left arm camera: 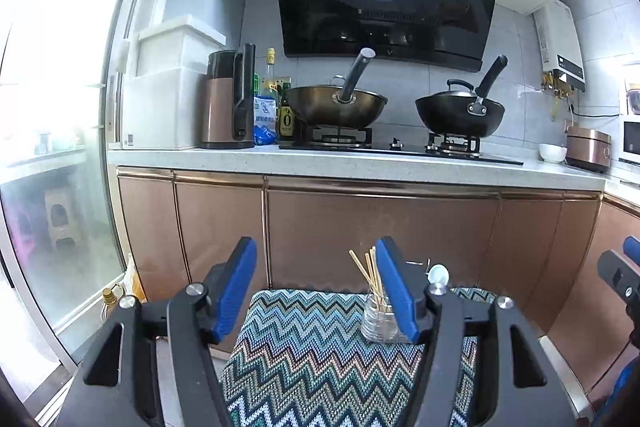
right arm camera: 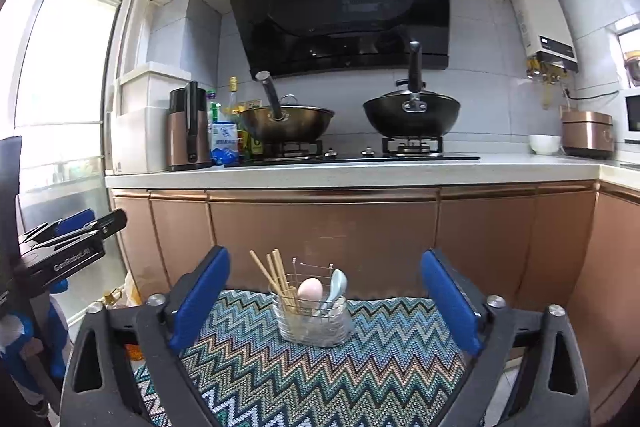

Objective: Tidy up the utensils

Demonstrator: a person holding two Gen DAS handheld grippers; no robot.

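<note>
A clear utensil holder [right arm camera: 314, 321] stands at the far edge of a zigzag-patterned cloth [right arm camera: 304, 375]. It holds wooden chopsticks [right arm camera: 272, 277], a pink spoon [right arm camera: 310, 290] and a pale blue spoon [right arm camera: 335, 287]. My right gripper [right arm camera: 324, 303] is open and empty, above the cloth just short of the holder. My left gripper [left arm camera: 316, 287] is open and empty; its right finger hides part of the holder [left arm camera: 380, 323], with the chopsticks [left arm camera: 366, 271] sticking up beside it.
Copper cabinet doors [right arm camera: 320, 239] stand just behind the cloth. The counter above carries two woks [right arm camera: 412, 117] on a stove, a kettle [right arm camera: 189, 129], bottles, a white bowl [right arm camera: 545, 143] and a rice cooker [right arm camera: 587, 133]. A glass door [left arm camera: 52, 147] is at left.
</note>
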